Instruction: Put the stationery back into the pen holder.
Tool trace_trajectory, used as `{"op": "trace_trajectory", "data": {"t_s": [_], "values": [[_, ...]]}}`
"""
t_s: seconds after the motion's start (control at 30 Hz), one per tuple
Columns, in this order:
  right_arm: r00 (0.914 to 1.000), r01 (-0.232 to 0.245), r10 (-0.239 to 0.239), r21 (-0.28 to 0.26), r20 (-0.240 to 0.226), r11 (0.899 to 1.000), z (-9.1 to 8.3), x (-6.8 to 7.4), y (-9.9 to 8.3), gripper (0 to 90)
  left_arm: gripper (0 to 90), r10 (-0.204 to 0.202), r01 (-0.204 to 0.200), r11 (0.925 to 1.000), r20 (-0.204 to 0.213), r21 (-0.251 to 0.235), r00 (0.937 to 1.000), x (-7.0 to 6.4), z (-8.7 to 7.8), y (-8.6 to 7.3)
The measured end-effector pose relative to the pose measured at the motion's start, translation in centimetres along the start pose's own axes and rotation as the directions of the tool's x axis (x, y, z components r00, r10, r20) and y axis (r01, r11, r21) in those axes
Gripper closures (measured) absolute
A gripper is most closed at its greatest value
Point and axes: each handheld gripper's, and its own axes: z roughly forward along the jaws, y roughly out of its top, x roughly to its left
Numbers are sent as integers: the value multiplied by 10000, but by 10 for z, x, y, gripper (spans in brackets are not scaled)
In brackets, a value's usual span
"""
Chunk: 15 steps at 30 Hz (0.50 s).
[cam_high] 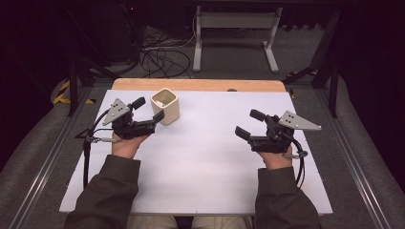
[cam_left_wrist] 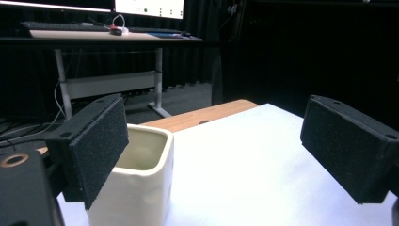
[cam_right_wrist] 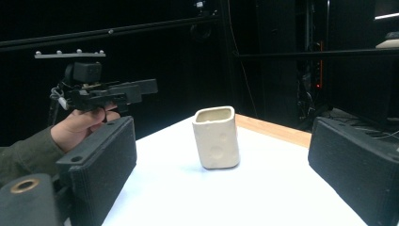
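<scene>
High view, left to right. The left gripper is held in the person's left hand over the left part of the white table. Its jaws stand wide apart with nothing between them, and they point right and far, toward a cup. The cup is cream-coloured, squarish and upright on the far left part of the table. One jaw tip lies just beside the cup's near wall; whether it touches cannot be told from above. In the left gripper view the cup sits at the lower left, partly behind the left jaw pad and outside the gap between the jaws. A small pale object with a touch of colour seems to lie inside the cup, too small to identify.

The centre of the table is bare white. A wooden strip runs along the far edge.

The right gripper is held in the right hand over the right part of the table, well apart from the cup. Its jaws are also wide and hold nothing. In the right gripper view the cup stands between the two jaw pads but far beyond them, with the left gripper to its left.
</scene>
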Motion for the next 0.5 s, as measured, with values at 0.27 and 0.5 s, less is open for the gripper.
{"op": "trace_trajectory", "data": {"t_s": [0.27,0.5], "values": [[10000,-19,19,64,70,10000,-2,-1,-2,90,81,84,-84,10000,33,-19,10000,-1,-13,-2],[9997,-63,63,17,228,10000,-6,-3,-2,90,78,31,-30,9999,143,-107,9999,-2,-24,-4]]}}
